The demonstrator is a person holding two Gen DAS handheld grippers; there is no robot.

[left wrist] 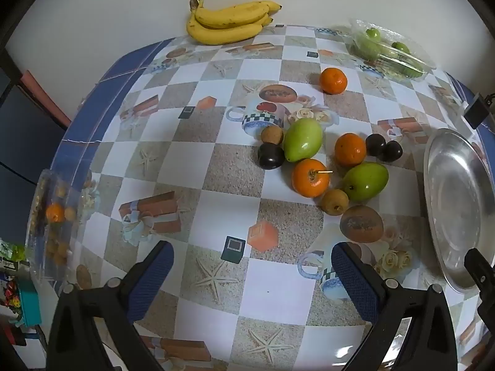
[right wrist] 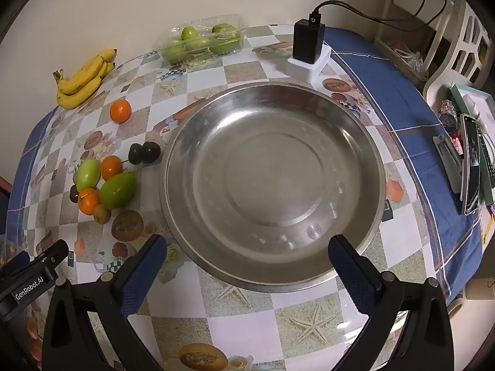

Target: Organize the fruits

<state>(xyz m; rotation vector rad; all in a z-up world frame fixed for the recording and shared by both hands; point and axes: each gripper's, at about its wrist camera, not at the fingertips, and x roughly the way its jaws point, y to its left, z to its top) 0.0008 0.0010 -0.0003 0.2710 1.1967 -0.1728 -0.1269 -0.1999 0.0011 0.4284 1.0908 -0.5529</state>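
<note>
3 oranges (left wrist: 310, 177), 2 green mangoes (left wrist: 302, 139), 3 dark plums (left wrist: 271, 155) and 2 small brown fruits (left wrist: 334, 206) lay loose on the checked tablecloth (left wrist: 216, 167), glossy, clustered just left of the steel bowl (right wrist: 272, 182); 1 orange sat apart. 1 banana bunch (left wrist: 229, 21) lay at the far edge; its count was unclear. Green fruit in 1 clear tray (right wrist: 202, 41) was hard to count. Left gripper (left wrist: 252, 281) and right gripper (right wrist: 247, 273) hung with jaws apart, empty.
</note>
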